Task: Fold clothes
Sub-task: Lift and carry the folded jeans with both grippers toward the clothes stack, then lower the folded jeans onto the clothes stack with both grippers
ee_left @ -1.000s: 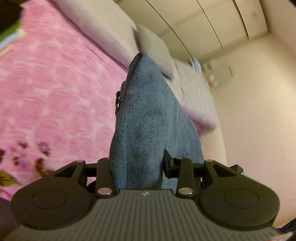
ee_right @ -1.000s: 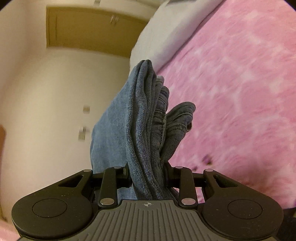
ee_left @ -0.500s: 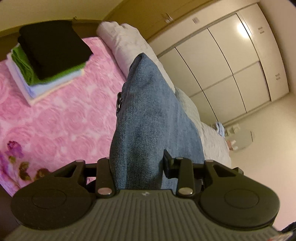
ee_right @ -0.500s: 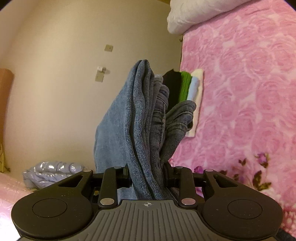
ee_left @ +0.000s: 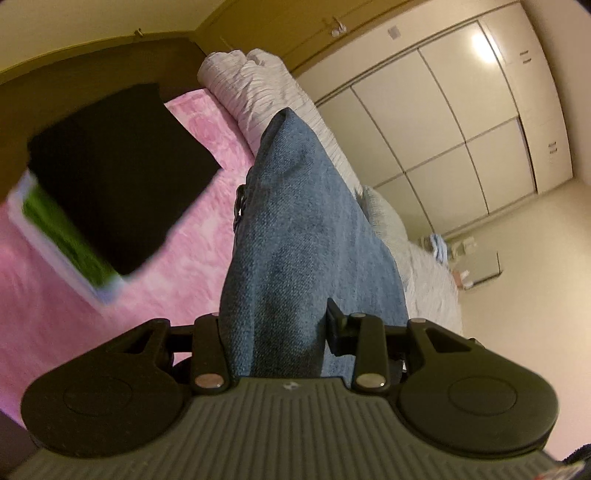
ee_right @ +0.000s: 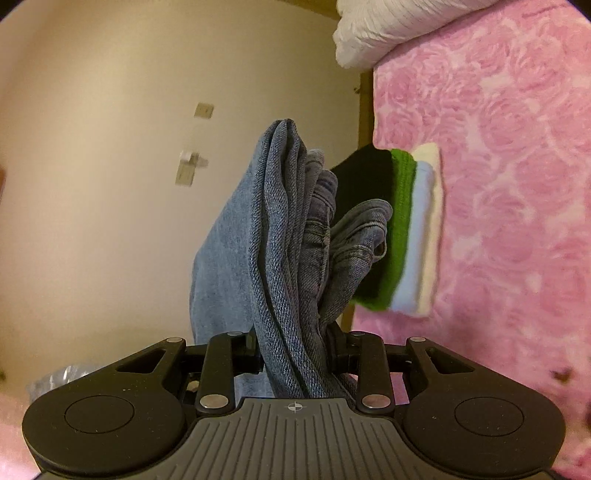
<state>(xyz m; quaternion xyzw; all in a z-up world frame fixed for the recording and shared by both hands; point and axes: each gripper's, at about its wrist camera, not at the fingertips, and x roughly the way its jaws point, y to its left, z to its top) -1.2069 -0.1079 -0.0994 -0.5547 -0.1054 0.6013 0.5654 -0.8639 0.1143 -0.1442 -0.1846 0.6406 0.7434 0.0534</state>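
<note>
- Left gripper [ee_left: 275, 332]: jaws partly apart, clamped on folded blue jeans [ee_left: 295, 229], which stand up between them.
- Right gripper [ee_right: 295, 350]: narrower gap, pinching the jeans [ee_right: 280, 240] at the bunched layered edge (seams and hem visible).
- Jeans held in the air over a pink rose-pattern bedspread [ee_left: 48, 325], between both grippers.
- Stack of folded clothes [ee_right: 402, 229] on the bedspread behind the jeans: black on top, then green, pale blue, cream.
- White pillow [ee_right: 388, 29] at the bed head.

No readable text, label, brand, number or sign shows in either wrist view.
</note>
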